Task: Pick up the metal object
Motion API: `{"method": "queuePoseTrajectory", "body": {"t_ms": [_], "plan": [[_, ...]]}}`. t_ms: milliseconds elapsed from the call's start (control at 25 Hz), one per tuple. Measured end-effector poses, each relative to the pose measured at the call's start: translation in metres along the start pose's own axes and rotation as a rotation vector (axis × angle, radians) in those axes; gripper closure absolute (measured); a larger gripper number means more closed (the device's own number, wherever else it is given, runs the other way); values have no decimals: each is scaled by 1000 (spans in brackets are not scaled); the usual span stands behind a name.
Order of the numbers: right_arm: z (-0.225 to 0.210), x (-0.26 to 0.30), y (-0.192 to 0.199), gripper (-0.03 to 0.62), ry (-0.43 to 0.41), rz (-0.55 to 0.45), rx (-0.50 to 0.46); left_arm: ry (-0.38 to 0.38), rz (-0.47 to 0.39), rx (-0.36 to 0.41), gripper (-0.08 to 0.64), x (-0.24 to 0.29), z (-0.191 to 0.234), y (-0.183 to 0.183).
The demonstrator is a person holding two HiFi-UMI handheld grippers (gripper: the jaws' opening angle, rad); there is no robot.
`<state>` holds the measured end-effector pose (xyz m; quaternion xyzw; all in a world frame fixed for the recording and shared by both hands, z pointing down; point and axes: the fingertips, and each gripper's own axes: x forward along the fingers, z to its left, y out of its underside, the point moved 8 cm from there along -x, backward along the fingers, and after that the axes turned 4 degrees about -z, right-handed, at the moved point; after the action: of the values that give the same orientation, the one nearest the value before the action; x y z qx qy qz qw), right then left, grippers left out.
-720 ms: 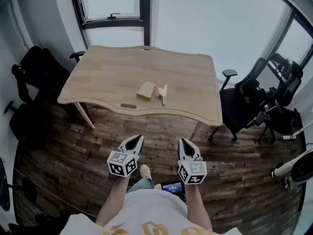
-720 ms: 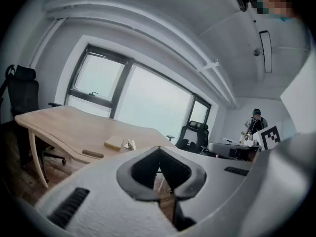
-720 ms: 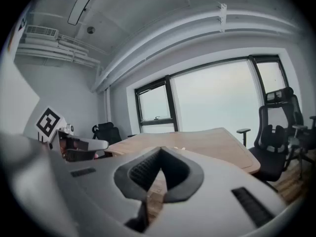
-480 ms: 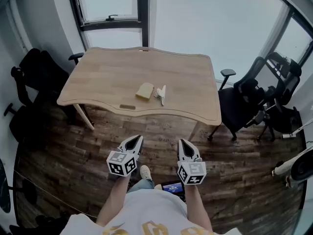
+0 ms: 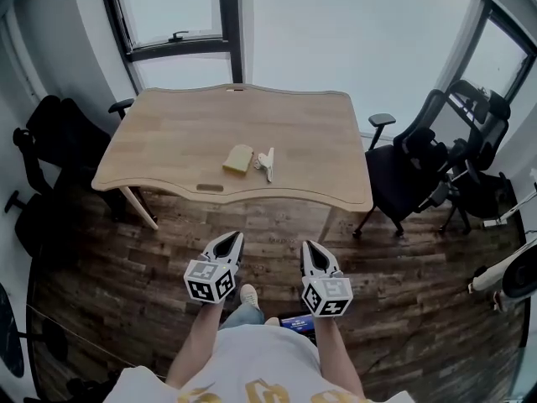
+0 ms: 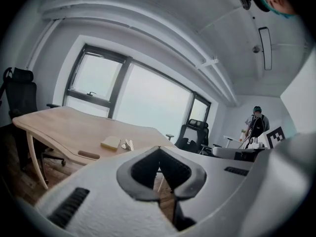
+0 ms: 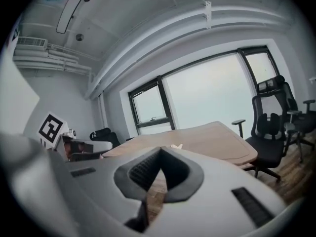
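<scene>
A small silvery metal object lies on the wooden table beside a pale yellow block. In the left gripper view the metal object and the block show far off on the table. My left gripper and right gripper hang over the floor well short of the table's near edge, both shut and holding nothing. The right gripper view shows its jaws together with the metal object peeking above them.
Black office chairs stand to the right of the table, another chair to its left. Windows run behind it. A person stands far off in the left gripper view. Dark wood floor lies between me and the table.
The table and its objects have shifted slightly up and left in the head view. Both grippers hold the same spot, still shut.
</scene>
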<state>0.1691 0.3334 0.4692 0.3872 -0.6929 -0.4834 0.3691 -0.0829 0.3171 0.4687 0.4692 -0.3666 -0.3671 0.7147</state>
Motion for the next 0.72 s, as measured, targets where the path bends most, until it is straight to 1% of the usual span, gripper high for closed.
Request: {"method": "queuePoseTrajectory", "body": {"t_ms": [200, 400, 600, 720], "plan": [[-11, 11, 7, 581, -18, 22, 20, -20, 16, -19, 540, 11, 8, 6], [-23, 43, 7, 581, -37, 42, 17, -34, 16, -27, 540, 37, 23, 4], [-37, 100, 2, 581, -38, 69, 8, -26, 20, -69, 540, 85, 58, -5], [-52, 138, -3, 581, -24, 100, 13, -5, 35, -72, 540, 126, 78, -15]]}}
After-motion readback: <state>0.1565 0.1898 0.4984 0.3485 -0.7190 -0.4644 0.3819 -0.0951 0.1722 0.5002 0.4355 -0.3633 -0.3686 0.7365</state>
